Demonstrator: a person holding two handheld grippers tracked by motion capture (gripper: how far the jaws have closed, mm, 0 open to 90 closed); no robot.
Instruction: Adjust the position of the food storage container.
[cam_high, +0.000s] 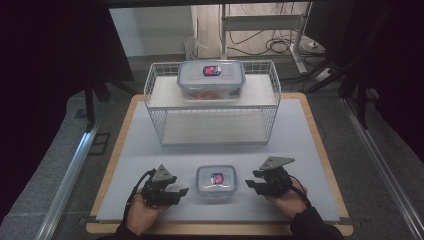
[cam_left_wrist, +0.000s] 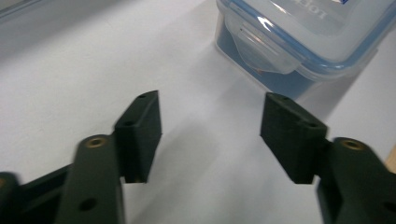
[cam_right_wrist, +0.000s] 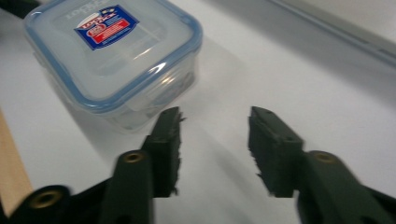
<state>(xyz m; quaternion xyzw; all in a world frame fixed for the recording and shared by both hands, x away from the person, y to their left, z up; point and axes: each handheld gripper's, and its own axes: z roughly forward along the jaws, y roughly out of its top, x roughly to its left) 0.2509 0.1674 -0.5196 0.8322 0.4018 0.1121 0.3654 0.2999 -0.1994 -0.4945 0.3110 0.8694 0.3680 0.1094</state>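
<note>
Small clear food container (cam_high: 216, 180) with blue-rimmed snap lid and red-and-blue label, sitting flat on the pale grey table mat (cam_high: 150, 150), near the front edge, midway between the two grippers. Lid on, side flaps down.

Left gripper (cam_high: 181, 192) resting just left of the container, jaws pointing toward it, standing apart with nothing between them. Close to the container's side, not touching. In the left gripper view, left gripper (cam_left_wrist: 210, 135) showing a wide gap over bare mat, small container (cam_left_wrist: 299, 42) ahead and to the upper right, one lid flap facing the camera.

Right gripper (cam_high: 251, 185) lying just right of the container, jaws aimed at it, likewise parted and empty. Near the container wall, apart from it. In the right gripper view, right gripper (cam_right_wrist: 212, 149) open over bare mat, container (cam_right_wrist: 114, 60) up and to the left, one jaw tip close to its near corner, contact not clear from this angle.

Hands holding both grippers, forearms entering from the bottom edge of the high view.

Farther back on the mat, a white wire rack (cam_high: 212, 102) with two shelves. On its top shelf, a larger clear food container (cam_high: 211, 79), same blue-rimmed lid and label, something orange-red inside. Lower shelf bare. Wooden table edge (cam_high: 320, 145) framing the mat.
</note>
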